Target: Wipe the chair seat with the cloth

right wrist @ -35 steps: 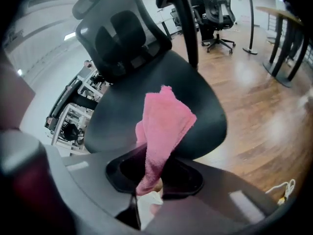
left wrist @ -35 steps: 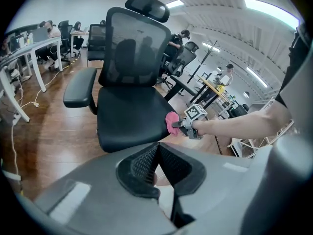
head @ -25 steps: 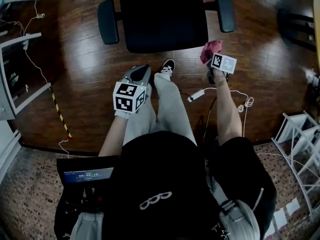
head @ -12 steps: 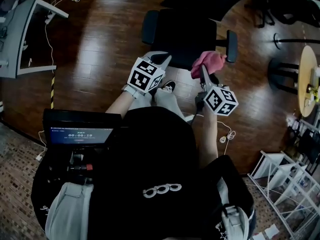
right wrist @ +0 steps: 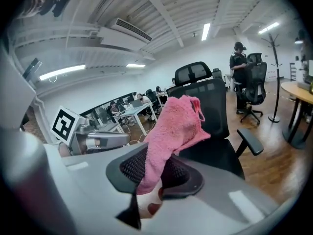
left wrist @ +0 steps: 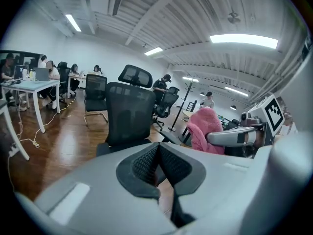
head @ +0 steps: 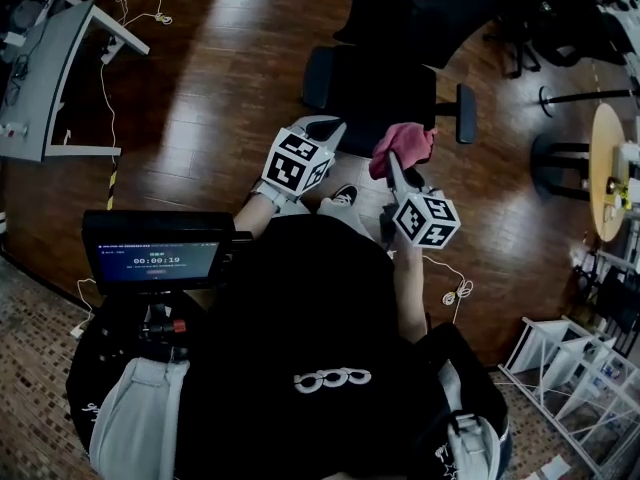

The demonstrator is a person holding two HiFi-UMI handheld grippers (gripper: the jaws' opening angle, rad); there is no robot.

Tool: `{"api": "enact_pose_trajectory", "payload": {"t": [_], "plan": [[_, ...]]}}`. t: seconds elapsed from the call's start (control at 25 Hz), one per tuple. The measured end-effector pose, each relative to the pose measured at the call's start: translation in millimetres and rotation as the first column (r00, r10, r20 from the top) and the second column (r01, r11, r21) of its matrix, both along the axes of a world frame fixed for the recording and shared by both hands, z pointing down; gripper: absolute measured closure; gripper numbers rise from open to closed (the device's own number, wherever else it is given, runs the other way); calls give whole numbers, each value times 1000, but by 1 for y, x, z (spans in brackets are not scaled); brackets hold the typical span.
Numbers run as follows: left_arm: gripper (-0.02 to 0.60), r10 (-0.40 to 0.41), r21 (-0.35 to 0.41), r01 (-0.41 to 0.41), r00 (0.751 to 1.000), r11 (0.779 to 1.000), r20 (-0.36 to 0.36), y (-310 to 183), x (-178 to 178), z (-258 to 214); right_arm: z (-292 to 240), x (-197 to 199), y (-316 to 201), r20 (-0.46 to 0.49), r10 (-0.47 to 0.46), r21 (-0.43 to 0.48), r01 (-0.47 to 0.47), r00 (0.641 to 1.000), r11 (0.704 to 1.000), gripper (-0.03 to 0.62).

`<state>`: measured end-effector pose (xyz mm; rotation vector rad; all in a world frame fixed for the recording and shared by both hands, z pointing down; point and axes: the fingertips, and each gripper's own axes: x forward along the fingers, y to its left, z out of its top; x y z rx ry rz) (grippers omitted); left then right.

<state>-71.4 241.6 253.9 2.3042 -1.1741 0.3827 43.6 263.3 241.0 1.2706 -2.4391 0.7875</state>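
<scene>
Pinching cloth (right wrist: 171,131) in right gripper (right wrist: 154,173), raised ready for chair seat (head: 385,88); left gripper (left wrist: 157,163) closed w/ nothing, spare

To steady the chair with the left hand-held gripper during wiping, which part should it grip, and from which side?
Probably the armrest nearest it on the chair: its pad is a narrow bar that the jaws could span. Come from above, with the jaws across its width. The left hand-held gripper is shut and empty, so open it first.
</scene>
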Motion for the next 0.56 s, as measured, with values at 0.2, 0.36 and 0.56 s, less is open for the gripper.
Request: {"api": "enact_pose_trajectory", "payload": {"t": [0.2, 0.36, 0.56], "plan": [[589, -8, 16, 9, 1000, 1000, -7, 0, -3, -7, -1, 1, 3, 19, 3, -7, -3, 1000, 1000, 530], [589, -8, 18, 8, 1000, 1000, -9, -3, 2, -8, 1, 5, -1, 22, 4, -10, -4, 1000, 1000, 530], [589, -10, 15, 10, 1000, 1000, -7, -5, 13, -5, 5, 12, -7, 16, -18, -13, 18, 1000, 1000, 530]]}}
